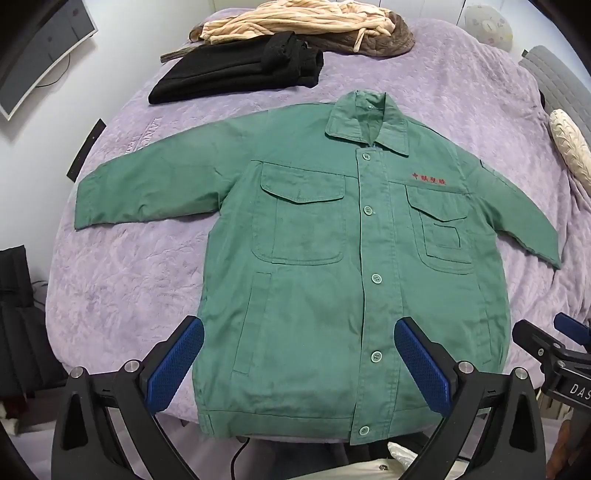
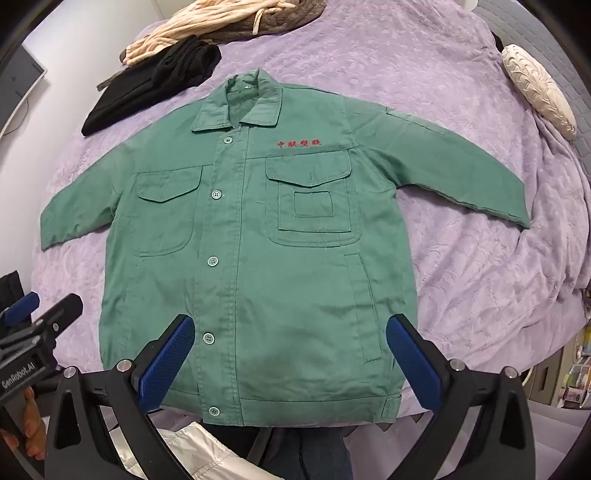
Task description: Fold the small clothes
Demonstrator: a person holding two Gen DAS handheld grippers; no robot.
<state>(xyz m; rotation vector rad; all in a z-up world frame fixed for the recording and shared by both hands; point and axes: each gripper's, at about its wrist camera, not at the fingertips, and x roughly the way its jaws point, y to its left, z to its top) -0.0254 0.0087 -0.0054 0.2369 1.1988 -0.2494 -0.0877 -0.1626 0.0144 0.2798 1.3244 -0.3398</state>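
Lay spread flat, front up and buttoned, on a purple bed cover (image 1: 461, 74): a green jacket (image 1: 317, 258), sleeves out to both sides. Beyond its collar, folded black clothes (image 1: 236, 74) beside a beige heap (image 1: 288, 22). Hung above the hem, wide apart, gripping nothing: left hand-held gripper (image 1: 299, 365), right hand-held gripper (image 2: 290, 360).

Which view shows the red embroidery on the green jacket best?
Right wrist view: the red embroidery sits nearer the middle of the frame, larger and sharper, above the chest pocket of the green jacket. The left wrist view shows it smaller, off toward the right side.
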